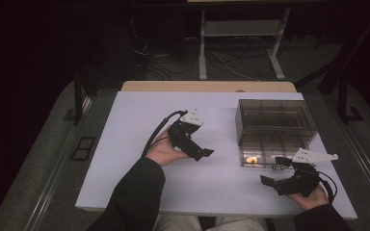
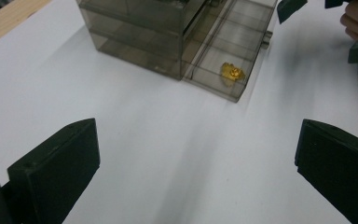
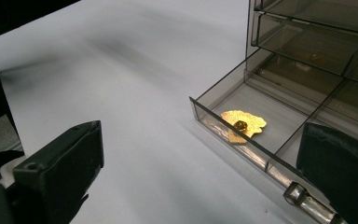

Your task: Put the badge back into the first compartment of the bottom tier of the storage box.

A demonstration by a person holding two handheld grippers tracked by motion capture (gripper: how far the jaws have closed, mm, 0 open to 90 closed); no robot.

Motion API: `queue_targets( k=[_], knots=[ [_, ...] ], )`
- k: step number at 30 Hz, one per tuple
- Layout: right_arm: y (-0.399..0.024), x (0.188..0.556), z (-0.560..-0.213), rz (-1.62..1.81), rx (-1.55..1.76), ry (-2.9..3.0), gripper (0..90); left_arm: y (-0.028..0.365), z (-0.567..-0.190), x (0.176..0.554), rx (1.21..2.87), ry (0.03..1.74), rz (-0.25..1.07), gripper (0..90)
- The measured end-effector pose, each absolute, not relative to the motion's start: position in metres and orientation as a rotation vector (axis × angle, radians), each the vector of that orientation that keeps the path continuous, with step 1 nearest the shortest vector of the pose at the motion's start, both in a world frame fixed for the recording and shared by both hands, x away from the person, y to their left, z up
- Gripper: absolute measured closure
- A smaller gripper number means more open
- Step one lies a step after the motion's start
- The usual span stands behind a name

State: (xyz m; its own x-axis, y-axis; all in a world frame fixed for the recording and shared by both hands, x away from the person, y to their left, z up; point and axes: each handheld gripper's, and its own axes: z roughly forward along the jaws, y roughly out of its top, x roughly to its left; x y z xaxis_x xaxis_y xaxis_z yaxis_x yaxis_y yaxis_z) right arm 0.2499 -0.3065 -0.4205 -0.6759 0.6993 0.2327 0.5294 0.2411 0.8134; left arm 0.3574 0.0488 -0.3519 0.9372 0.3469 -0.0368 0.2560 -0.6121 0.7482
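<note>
While both jaw pairs stand wide apart and hold nothing, the gold piece lies in the pulled-out drawer of the smoky box — just ahead of the right hand-held gripper, farther ahead of the left hand-held gripper — on the white worktop.

Wide bare table between left gripper and drawer cabinet: free passage. Pulled-out drawer open on top, access from above free; low front wall and handle block straight entry. Right gripper close before drawer front, jaws spread.
</note>
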Motion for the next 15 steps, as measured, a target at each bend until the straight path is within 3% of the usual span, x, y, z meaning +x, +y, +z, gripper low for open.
queue_targets(
  k=[15],
  knots=[
    [-0.306,0.251,-0.421,1.405,1.156,2.329,0.3,0.083,-0.354,0.354,2.214,0.497,0.181,0.0]
  ],
)
